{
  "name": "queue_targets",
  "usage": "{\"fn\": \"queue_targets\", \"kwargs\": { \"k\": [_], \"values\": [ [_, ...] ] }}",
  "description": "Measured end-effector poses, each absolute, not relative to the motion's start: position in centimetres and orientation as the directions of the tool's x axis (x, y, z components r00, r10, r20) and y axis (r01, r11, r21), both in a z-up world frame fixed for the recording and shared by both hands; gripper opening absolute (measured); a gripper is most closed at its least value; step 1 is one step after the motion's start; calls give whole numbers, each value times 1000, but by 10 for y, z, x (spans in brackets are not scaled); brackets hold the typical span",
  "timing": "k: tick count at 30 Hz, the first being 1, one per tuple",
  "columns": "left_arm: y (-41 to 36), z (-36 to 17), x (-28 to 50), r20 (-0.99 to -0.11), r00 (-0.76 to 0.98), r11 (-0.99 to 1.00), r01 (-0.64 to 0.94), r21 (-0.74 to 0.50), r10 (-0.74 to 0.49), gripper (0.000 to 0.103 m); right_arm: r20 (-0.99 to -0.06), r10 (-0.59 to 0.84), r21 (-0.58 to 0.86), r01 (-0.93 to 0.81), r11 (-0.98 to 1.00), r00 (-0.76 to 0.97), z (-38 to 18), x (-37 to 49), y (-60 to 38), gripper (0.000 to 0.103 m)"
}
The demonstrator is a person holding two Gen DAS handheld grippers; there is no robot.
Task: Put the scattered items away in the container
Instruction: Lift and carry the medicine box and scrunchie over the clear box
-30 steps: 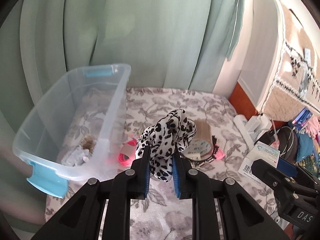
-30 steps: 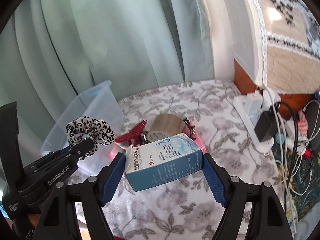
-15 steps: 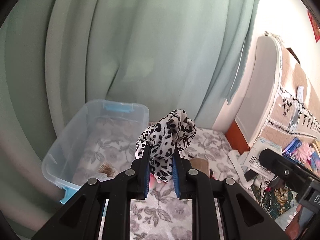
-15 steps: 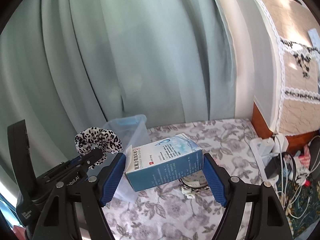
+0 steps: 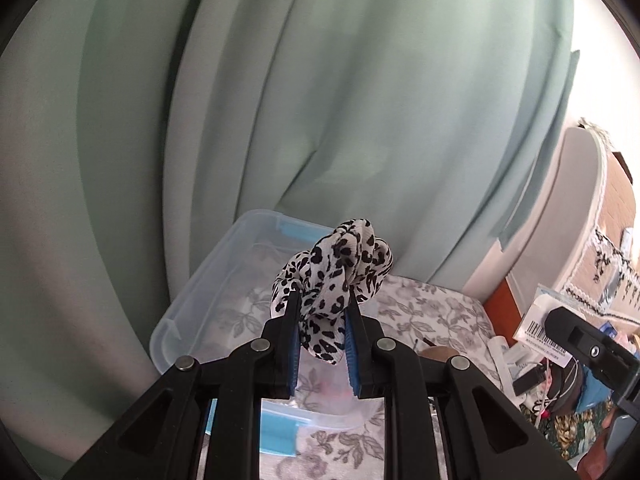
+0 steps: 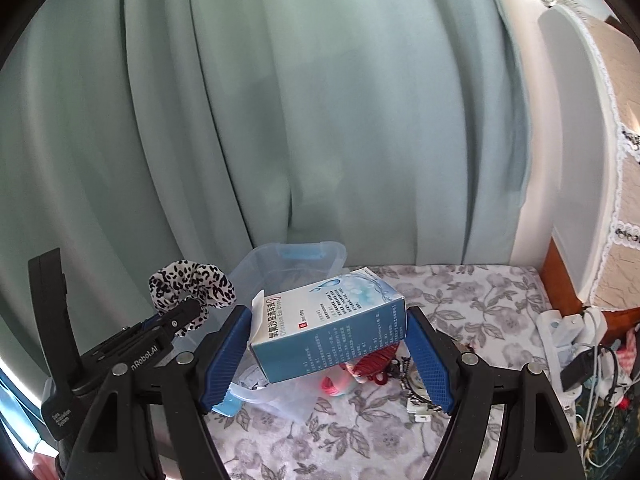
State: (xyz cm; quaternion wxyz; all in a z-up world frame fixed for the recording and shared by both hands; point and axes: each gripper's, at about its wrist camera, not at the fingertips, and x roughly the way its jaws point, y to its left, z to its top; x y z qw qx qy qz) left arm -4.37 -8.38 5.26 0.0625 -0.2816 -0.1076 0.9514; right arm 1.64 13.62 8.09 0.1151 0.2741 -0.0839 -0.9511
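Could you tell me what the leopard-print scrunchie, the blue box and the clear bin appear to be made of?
Leopard-print scrunchie: thin matte fabric, gathered in soft folds. Blue box: printed cardboard, slightly glossy, with crisp edges and an end flap. Clear bin: translucent plastic, smooth, floral cloth showing through.

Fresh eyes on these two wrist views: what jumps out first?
The leopard-print scrunchie pinched in the left gripper, raised in front of the clear plastic bin. Then the blue medicine box clamped lengthwise in the right gripper, above leftover clutter on the floral cloth. The green curtain fills the background.
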Motion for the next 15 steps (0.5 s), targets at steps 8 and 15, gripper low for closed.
{"fn": "queue_targets", "kwargs": {
  "k": [8,15],
  "values": [
    [-109,42,-53,-543,-825,-965,-9,-263,156,20,-535,-296,209,215,-954,-792,72,-8,110,79],
    [-120,26,-62,-579,-802,-961,22,-276,148,20,-575,-334,207,262,-943,-747,59,-28,84,79]
  ]
}}
